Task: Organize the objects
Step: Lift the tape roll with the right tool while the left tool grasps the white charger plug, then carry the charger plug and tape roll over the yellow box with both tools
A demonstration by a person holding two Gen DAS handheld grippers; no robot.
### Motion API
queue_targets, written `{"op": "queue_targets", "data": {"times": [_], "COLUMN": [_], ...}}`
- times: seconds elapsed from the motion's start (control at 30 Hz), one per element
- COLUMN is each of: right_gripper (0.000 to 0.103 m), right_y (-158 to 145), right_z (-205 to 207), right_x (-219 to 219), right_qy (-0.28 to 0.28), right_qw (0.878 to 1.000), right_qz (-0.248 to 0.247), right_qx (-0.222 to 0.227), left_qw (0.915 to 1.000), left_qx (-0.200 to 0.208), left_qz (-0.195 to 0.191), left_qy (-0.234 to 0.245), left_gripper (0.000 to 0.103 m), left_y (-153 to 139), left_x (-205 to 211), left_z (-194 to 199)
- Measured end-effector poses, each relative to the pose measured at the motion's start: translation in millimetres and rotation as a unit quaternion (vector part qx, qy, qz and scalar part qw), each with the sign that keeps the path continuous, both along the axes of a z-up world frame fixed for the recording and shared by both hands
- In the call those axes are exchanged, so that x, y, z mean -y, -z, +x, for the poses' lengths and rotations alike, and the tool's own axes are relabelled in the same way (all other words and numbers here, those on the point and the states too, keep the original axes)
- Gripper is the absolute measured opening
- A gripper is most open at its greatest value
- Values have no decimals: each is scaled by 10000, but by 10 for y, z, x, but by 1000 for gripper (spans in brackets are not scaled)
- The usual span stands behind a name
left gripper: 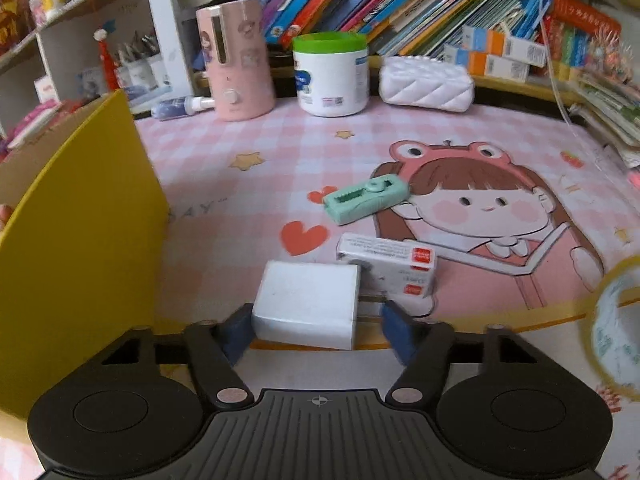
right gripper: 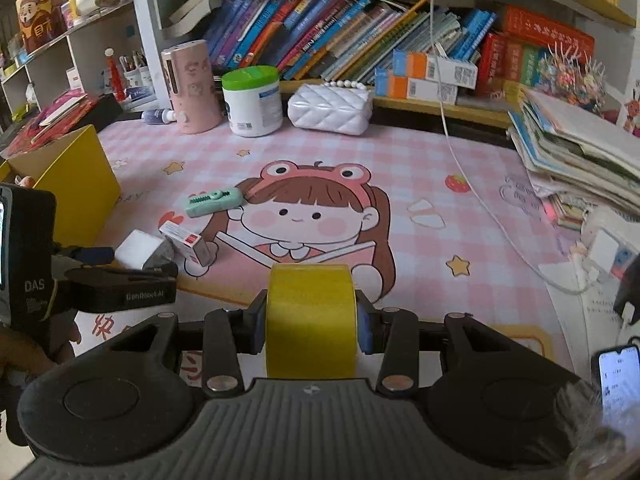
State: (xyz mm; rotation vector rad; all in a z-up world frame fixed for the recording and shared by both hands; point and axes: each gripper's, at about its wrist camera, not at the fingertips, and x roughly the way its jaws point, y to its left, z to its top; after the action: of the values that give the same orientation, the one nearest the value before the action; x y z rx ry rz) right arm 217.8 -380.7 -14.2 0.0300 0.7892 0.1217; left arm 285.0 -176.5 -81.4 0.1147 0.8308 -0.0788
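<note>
A white charger block (left gripper: 308, 304) lies on the pink mat near its front edge. My left gripper (left gripper: 316, 330) is shut on it, with one blue pad on its left side and the other against its prongs. This gripper (right gripper: 128, 262) shows again at the left of the right wrist view. A white box with red labels (left gripper: 390, 266) sits just behind the charger, and a mint green stationery piece (left gripper: 366, 198) lies further back. My right gripper (right gripper: 311, 322) is shut on a yellow tape roll (right gripper: 311, 316) held upright above the mat. An open yellow box (left gripper: 80, 240) stands at the left.
At the back stand a pink humidifier (right gripper: 190, 88), a green-lidded white tub (right gripper: 252, 102) and a white quilted bag (right gripper: 330, 110) below a shelf of books. A pile of books (right gripper: 580, 160) and a white cable (right gripper: 472, 184) lie at the right. A phone (right gripper: 618, 380) is at the lower right.
</note>
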Motion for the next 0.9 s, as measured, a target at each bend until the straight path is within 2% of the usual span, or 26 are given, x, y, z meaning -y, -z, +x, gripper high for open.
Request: {"op": "queue_targets", "data": {"times": [0.13,0.27,0.53,0.67,0.9], "right_gripper": [39,39,39,39,39], "right_y": [-23,-75,-102,-154,-208], "right_z": [-30,-42,-79,-164,-347], "right_x": [-1,-12,-149,-300,-604], "right_qy": [37,78,73,-18,-66], "right_qw": [10000,9998,9998,9996,9994], "right_qz": [28,47,121,128,117], "right_qx": [53,166,166,268,330], "left_qw": [9999,9993,9942,9920,9919], "left_qx": [-89,-25,622,846,792], "left_qz": [-112,-370,-867,-925,-967], "left_qy": [42,61,102,139,208], "left_gripper": [66,66,66,66,66], "left_y": [-49,-227,-697,-823,-857], "left_x": [-11,-65,-249,-350,-606], "left_z": [-59,-239,-633,-849,-1153]}}
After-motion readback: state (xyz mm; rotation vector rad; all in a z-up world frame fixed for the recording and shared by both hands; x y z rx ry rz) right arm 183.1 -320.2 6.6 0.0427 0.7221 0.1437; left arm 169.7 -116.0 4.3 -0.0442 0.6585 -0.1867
